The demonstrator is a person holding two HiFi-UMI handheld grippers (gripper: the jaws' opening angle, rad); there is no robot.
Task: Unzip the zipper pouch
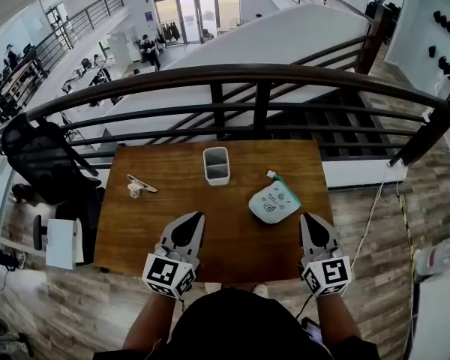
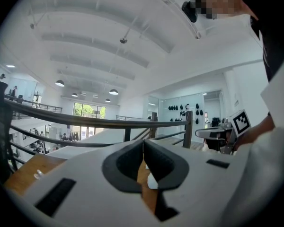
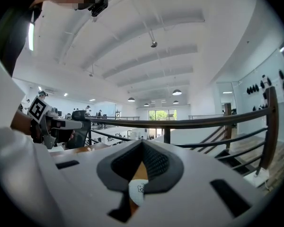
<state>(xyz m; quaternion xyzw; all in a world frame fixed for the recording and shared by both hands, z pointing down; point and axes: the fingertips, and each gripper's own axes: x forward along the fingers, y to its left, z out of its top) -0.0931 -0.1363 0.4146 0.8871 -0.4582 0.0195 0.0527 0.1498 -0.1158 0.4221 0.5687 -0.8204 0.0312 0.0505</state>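
Head view: a rectangular brown wooden table [image 1: 172,235] is seen from above, its far edge set against a dark railing [image 1: 232,75] of round bars. The pouch [image 1: 274,202] lies on the right half of the table, ahead of the right gripper [image 1: 310,218] and a little to its left, apart from it. The pouch is pale, soft-looking and rounded, printed with small figures, with a teal strip along its far right edge. Whether the zip is closed cannot be told. A grey, open-topped cup [image 1: 216,165] with rounded corners stands near the far edge at mid-table. A small pale object [image 1: 140,186] lies well to the left. The left gripper [image 1: 193,217] is held over the near left part of the table. Bare wood is left between the two grippers and ahead of the left one. Left gripper view: the dark textured fingers [image 2: 132,161] are seen pressed together with nothing between them, and the right gripper is seen at the frame's right. Right gripper view: its fingers [image 3: 154,163] are likewise closed and empty. The pouch shows only as a pale patch in the gap below them, which the head view shows whole. The underside of the arched white ceiling is shown only by the gripper views.
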